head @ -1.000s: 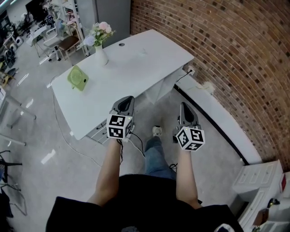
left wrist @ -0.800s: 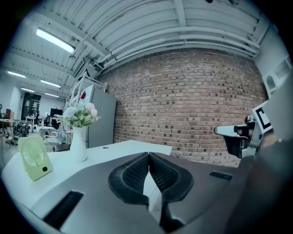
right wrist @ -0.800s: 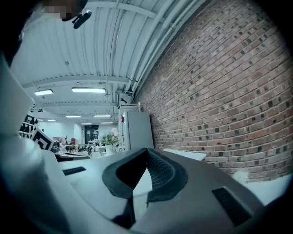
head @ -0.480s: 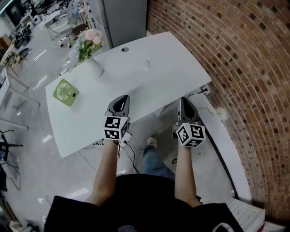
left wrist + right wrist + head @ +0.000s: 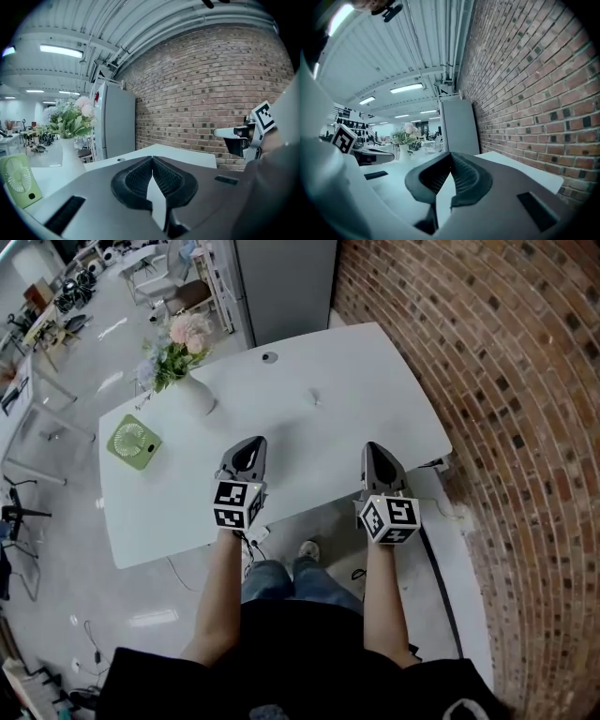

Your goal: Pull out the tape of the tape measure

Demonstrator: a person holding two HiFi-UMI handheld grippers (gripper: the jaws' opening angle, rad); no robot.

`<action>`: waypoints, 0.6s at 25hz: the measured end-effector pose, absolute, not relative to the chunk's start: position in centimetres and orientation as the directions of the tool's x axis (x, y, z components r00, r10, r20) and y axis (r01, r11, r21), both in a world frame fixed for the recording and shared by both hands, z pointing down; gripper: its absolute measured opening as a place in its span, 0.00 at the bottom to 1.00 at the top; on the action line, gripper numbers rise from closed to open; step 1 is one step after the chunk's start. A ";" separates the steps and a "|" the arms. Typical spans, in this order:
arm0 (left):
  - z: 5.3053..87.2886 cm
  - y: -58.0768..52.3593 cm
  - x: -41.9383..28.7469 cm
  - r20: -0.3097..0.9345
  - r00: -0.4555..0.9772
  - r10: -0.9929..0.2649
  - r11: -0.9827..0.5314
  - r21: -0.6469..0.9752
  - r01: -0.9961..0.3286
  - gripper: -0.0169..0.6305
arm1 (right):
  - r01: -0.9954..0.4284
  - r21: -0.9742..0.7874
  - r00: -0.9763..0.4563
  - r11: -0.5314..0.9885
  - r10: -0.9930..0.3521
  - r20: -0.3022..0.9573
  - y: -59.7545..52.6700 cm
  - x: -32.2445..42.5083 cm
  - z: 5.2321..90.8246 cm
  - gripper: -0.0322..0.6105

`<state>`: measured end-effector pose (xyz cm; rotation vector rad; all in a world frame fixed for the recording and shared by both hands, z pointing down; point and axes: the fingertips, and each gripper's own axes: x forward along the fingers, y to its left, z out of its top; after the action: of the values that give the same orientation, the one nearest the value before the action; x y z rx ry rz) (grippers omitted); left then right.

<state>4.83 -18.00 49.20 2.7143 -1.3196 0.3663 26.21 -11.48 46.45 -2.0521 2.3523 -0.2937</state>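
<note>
No tape measure can be made out in any view. A small pale object [image 5: 314, 397] lies on the white table [image 5: 394, 390]; it is too small to identify. In the head view my left gripper [image 5: 249, 448] is held over the table's near part, jaws shut and empty. My right gripper [image 5: 373, 452] hovers at the same height over the table's near edge, also shut with nothing in it. In the left gripper view the pads [image 5: 140, 178] meet at the tip. The right gripper view shows its pads [image 5: 461, 176] closed too.
A vase of flowers [image 5: 183, 367] and a green desk fan [image 5: 129, 442] stand on the table's left part. A brick wall [image 5: 525, 381] runs along the right. A grey cabinet [image 5: 281, 287] stands behind the table. Chairs and desks fill the far left.
The person has stepped toward the table: it has slid under both grippers and sits squarer in the head view. Both grippers stay shut and side by side.
</note>
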 end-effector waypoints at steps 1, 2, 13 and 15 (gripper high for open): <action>49.5 -18.2 5.1 0.268 0.590 -0.761 -0.616 -0.013 -0.788 0.06 | -0.980 -0.145 -0.152 0.134 -0.981 0.123 -12.1 26.4 46.6 0.05; 49.8 -18.4 5.2 0.275 0.586 -0.762 -0.611 -0.007 -0.791 0.06 | -0.979 -0.146 -0.161 0.141 -0.979 0.128 -12.7 26.5 46.7 0.05; 49.6 -22.1 7.8 0.287 0.592 -0.753 -0.620 -0.007 -0.785 0.06 | -0.966 -0.172 -0.223 0.195 -0.961 0.163 -16.8 26.4 47.9 0.05; 49.7 -22.7 8.5 0.295 0.603 -0.741 -0.634 -0.012 -0.773 0.06 | -0.965 -0.172 -0.225 0.196 -0.960 0.169 -17.5 26.5 48.0 0.05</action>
<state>8.53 -22.68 49.68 2.7072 -1.2839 0.4161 26.47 -17.54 47.99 -1.9707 2.4480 -0.3825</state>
